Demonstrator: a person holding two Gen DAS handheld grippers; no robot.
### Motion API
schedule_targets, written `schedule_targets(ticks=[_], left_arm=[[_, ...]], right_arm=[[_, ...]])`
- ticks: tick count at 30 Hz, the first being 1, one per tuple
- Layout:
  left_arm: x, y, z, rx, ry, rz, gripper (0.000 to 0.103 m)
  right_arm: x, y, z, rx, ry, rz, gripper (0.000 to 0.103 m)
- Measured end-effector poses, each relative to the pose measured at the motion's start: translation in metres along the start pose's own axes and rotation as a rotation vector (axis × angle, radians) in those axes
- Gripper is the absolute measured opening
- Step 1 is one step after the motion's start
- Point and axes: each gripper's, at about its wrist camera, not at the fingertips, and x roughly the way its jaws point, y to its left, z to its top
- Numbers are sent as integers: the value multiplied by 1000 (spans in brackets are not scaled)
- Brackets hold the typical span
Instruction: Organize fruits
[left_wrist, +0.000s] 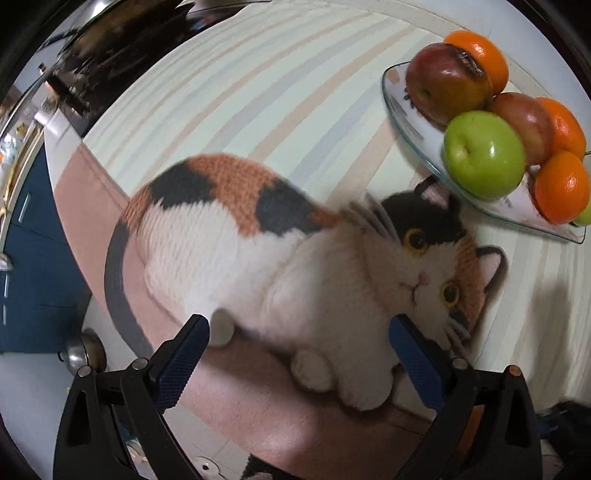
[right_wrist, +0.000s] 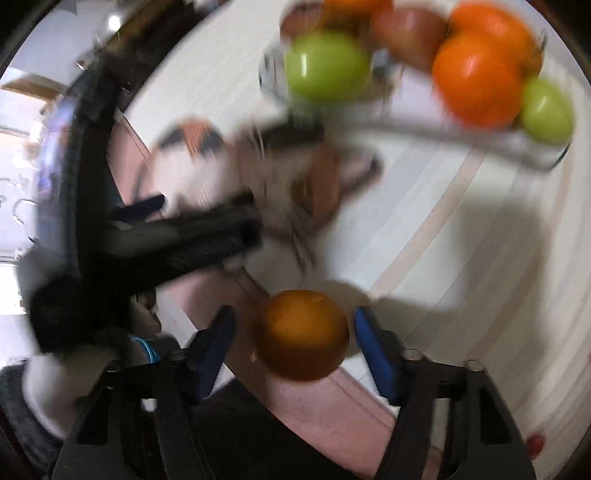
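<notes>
A glass plate (left_wrist: 402, 110) at the upper right holds a green apple (left_wrist: 484, 155), two red apples (left_wrist: 447, 83) and three oranges (left_wrist: 561, 186). My left gripper (left_wrist: 299, 354) is open and empty, low over the cat-print tablecloth (left_wrist: 258, 236), well short of the plate. In the blurred right wrist view, my right gripper (right_wrist: 295, 343) is open with an orange (right_wrist: 303, 334) lying between its fingers on the table; there is a gap at both pads. The plate (right_wrist: 424, 127) with fruit is farther ahead. The left gripper's black arm (right_wrist: 177, 240) shows at the left.
The round table's edge (left_wrist: 70, 166) curves along the left, with a blue cabinet (left_wrist: 33, 266) and floor beyond. A metal object (left_wrist: 86, 350) is below the table edge. Pink cloth border (right_wrist: 332, 402) runs under the right gripper.
</notes>
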Motion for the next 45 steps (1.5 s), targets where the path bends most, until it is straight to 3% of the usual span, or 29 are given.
schedule_targets(ticks=[2, 6, 12, 15, 18, 24, 29, 31, 33, 37, 45], left_arm=[[-3, 1, 1, 15, -1, 39, 101], [-17, 3, 11, -7, -41, 35, 101], [-44, -7, 42, -17, -132, 35, 101], [-46, -20, 58, -8, -153, 47, 101], [-36, -38, 64, 26, -137, 67, 101], [-32, -53, 58, 19, -152, 82, 100], [-25, -44, 57, -23, -97, 37, 101], [-28, -40, 53, -24, -94, 33, 101], [-41, -35, 49, -24, -105, 18, 100], [-82, -29, 42, -16, -155, -37, 100], [-183, -25, 26, 41, -278, -129, 100]], right_arm=[[-9, -1, -5, 1, -44, -24, 59], [-46, -6, 6, -23, -166, -65, 59], [-106, -24, 72, -25, -341, -139, 59], [-100, -29, 110, -17, -298, -184, 60], [-98, -30, 121, -25, -314, -191, 58], [-89, -28, 117, -34, -337, -200, 52], [-109, -32, 102, 44, -406, -93, 53], [-118, -35, 94, 59, -415, -117, 64], [-127, -33, 85, 68, -413, -191, 100], [-151, -25, 63, 69, -446, -292, 101], [-219, -5, 16, 93, -562, -313, 101]])
